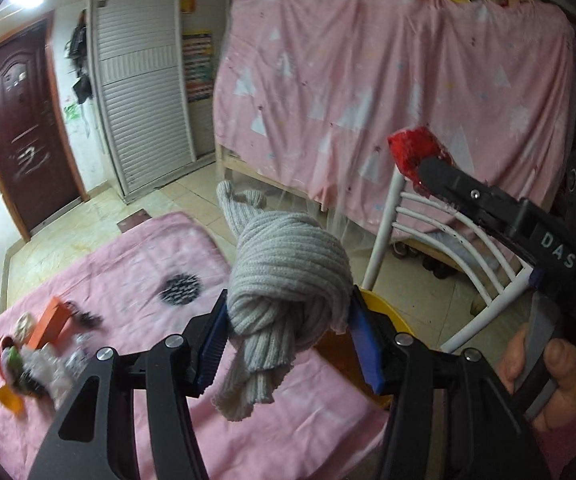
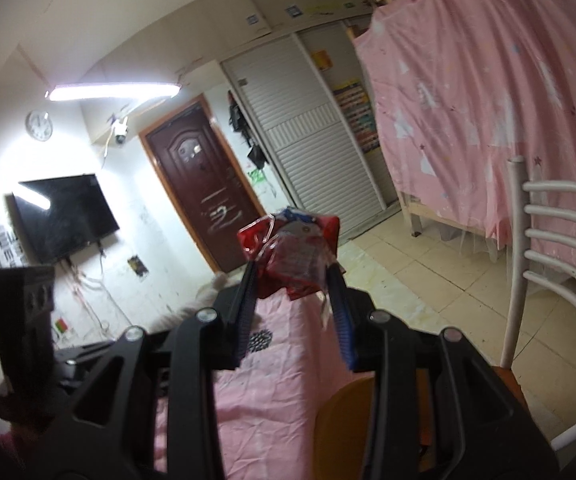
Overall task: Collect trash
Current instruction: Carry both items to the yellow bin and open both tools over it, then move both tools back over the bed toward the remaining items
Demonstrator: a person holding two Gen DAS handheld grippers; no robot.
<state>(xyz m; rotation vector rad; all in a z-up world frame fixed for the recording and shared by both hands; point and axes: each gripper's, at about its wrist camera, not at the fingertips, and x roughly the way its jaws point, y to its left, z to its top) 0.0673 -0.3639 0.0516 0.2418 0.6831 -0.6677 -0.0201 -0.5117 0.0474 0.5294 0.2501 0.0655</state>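
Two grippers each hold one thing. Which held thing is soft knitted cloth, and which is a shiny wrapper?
The left gripper holds the grey knitted cloth, tied in a knot. The right gripper holds the red shiny wrapper, crumpled.

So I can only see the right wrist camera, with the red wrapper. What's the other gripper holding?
Observer: The left gripper is shut on a knotted grey knit cloth.
Operator: Is there more rubbish on the pink table?
Observer: Yes, a blurry pile of small litter lies at the far end of the pink cover.
Operator: Can you see who holds my gripper?
Observer: A hand grips the right gripper's handle, while the right gripper clamps the red wrapper.
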